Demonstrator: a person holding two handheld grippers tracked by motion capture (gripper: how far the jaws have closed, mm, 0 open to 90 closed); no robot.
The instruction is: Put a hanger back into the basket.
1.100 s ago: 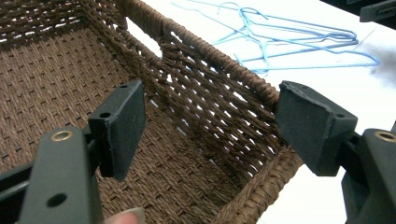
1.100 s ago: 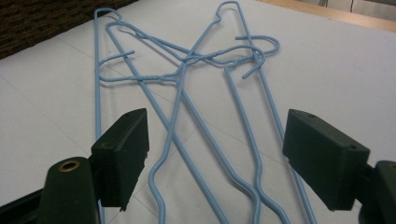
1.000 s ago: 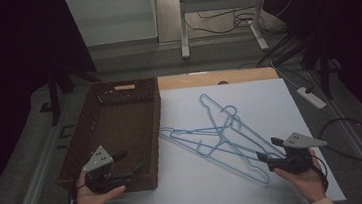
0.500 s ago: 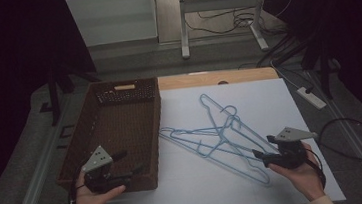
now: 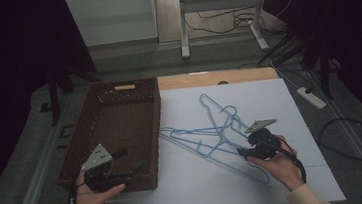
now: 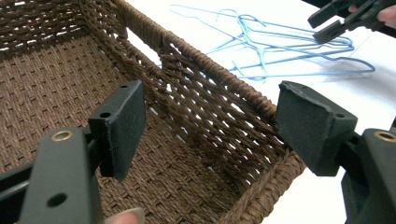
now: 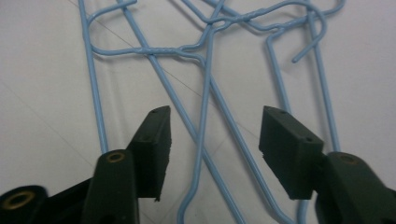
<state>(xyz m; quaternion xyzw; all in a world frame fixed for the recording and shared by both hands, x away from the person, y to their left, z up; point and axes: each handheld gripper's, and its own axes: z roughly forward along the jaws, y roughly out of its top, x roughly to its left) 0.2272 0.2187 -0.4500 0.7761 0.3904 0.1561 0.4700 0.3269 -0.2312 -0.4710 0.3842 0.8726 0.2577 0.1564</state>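
- The blue wire hangers (image 5: 217, 131) lie tangled on the white table (image 5: 279, 97), right under the right gripper (image 5: 244, 151).
- Its jaws have just been closing; several wires run between them, pads not pressing yet.
- The left gripper (image 5: 132, 159) hangs jaws wide apart over the brown wicker basket (image 5: 118, 95), its corner just beneath.

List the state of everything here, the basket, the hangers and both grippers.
wicker basket: empty, upright on table.
blue wire hangers: tangled pile, flat on white sheet.
left gripper: open, straddling basket wall.
right gripper: jaws just been closing, hanger wires between, not yet pinched.
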